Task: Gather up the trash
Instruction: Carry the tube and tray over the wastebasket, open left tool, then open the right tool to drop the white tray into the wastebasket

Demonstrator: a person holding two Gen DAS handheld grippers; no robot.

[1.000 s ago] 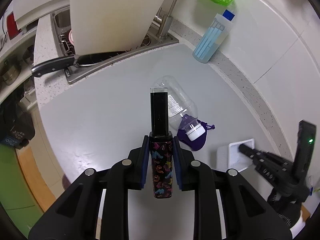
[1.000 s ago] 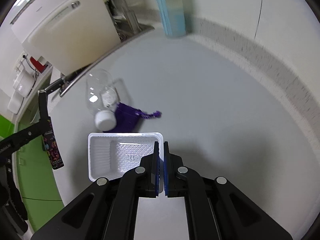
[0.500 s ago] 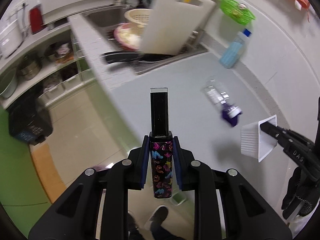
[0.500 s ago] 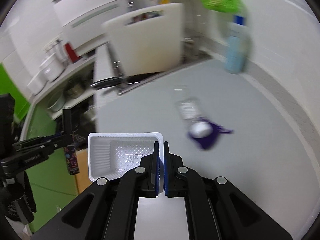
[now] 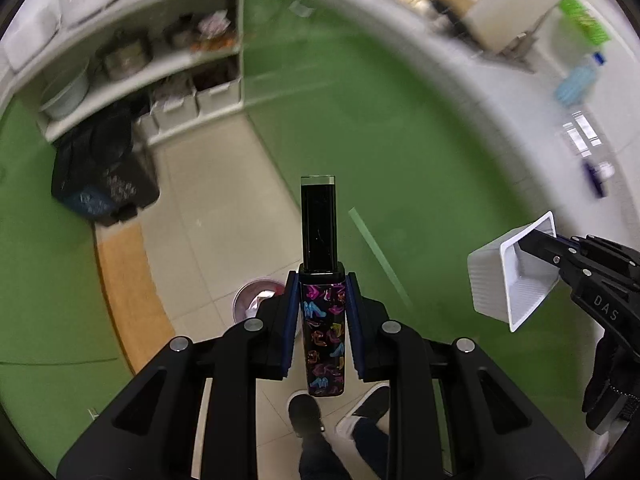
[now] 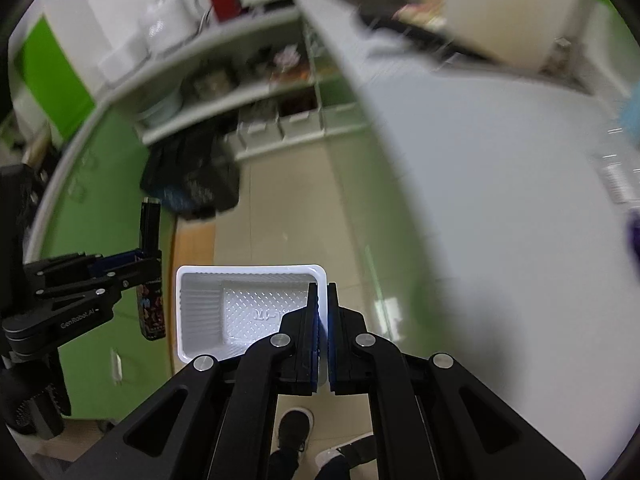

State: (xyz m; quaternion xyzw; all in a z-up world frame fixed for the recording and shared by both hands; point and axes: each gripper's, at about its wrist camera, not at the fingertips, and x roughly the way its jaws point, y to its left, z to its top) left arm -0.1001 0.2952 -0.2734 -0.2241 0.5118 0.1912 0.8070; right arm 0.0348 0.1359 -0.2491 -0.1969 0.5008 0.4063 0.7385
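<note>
A: Status, near to far?

B: Left gripper [image 5: 320, 312] fingers clamped on the patterned lighter [image 5: 322, 312], one item, long axis straight out along the fingers, pointing steeply down at the floor. Right gripper [image 6: 322, 320] fingers pinched nearly closed on the rim of the white tray [image 6: 248, 312], one item, open side toward the camera.

A: Bin?

B: Looks like the round one [image 5: 256, 300] on the floor tiles, just under and left of the left fingers, half hidden. Left hand nearer, I'd say; the tray sits well off to its right.

A: Left behind?

B: On the counter [image 5: 500, 92], far and blurred: one clear bottle [image 5: 580, 136], one purple scrap [image 5: 596, 176].
</note>
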